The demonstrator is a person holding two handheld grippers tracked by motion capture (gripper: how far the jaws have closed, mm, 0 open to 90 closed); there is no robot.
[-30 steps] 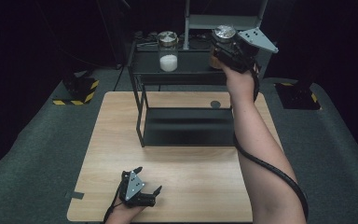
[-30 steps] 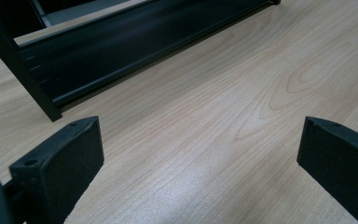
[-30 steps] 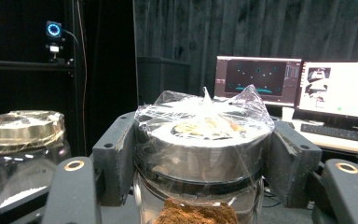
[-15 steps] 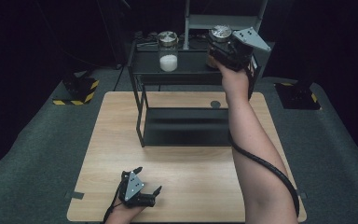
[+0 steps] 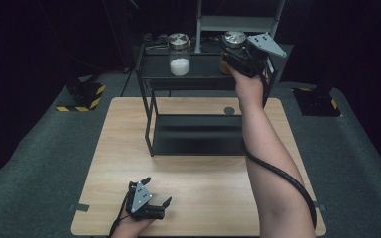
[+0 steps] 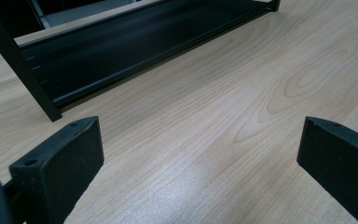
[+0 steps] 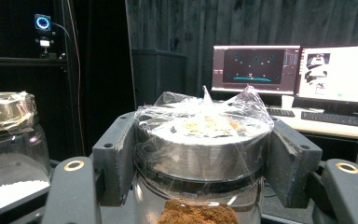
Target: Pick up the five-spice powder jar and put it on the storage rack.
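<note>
A glass jar of brown powder [image 7: 200, 212] has a metal lid under crinkled plastic film. My right gripper [image 7: 200, 149] is shut on that lid, one pad on each side. In the high view the right gripper [image 5: 235, 49] holds this jar [image 5: 234, 38] at the right end of the black rack's top shelf [image 5: 203, 74]. I cannot tell if the jar's base touches the shelf. A second jar with white powder [image 5: 179, 55] stands on the same shelf to the left, apart. My left gripper [image 5: 157, 190] lies open on the wooden table [image 5: 198, 193] near its front edge, nothing between its jaws.
The rack's lower shelf [image 6: 135, 42] lies ahead of the left gripper [image 6: 200, 158]. The white-powder jar [image 7: 9, 154] stands close to the left of the held jar. Monitors [image 7: 298, 70] and a keyboard are behind the rack. A cable trails from the right gripper down the forearm.
My right hand has shifted the jar slightly to the left at the top shelf and tilted a little. The left gripper has stayed where it was.
</note>
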